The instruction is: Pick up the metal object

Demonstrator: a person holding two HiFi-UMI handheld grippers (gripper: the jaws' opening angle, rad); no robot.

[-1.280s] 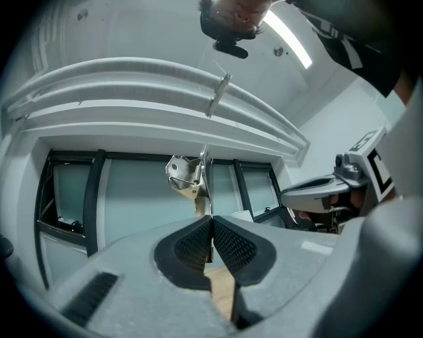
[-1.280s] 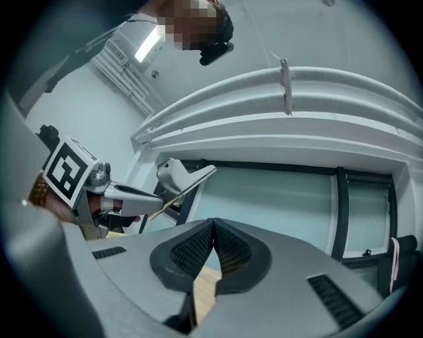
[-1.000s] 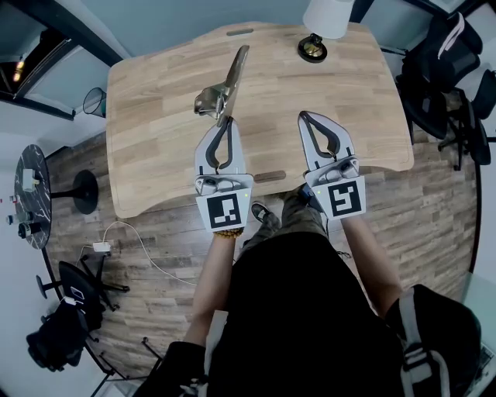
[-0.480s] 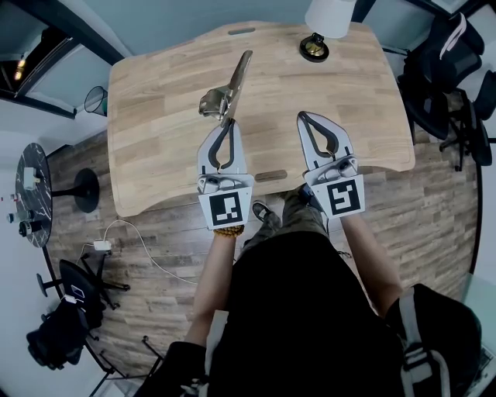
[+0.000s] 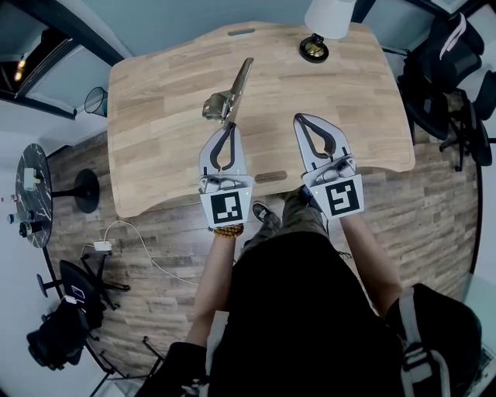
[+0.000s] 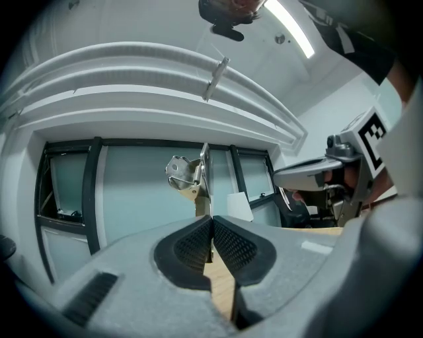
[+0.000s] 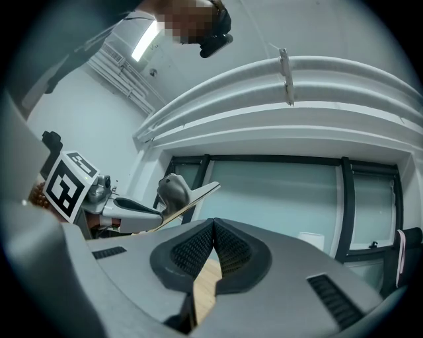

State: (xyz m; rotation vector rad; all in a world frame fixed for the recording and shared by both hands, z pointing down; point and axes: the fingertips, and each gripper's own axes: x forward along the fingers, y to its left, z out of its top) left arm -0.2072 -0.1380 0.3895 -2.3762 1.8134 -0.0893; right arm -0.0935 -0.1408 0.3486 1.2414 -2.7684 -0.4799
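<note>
A long metal strip with a hinged bracket (image 5: 233, 88) sticks out over the wooden table (image 5: 155, 116), away from me. My left gripper (image 5: 228, 124) is shut on its near end. In the left gripper view the metal object (image 6: 201, 173) stands edge-on straight above the closed pads of the left gripper (image 6: 211, 221), its bracket to the left. My right gripper (image 5: 299, 119) hovers beside it to the right, shut and empty. The right gripper view shows the right gripper (image 7: 213, 224) with its pads together, and the metal object (image 7: 180, 196) held off to the left.
A lamp base (image 5: 313, 48) and its white shade (image 5: 329, 15) stand at the table's far edge, right of a slot (image 5: 240, 32). Office chairs (image 5: 446, 70) crowd the right side. A round dark side table (image 5: 31, 194) stands on the floor at left.
The left gripper has sunk a little with the metal object still in it, shifting slightly right and nearer in the head view. The right gripper has barely moved.
</note>
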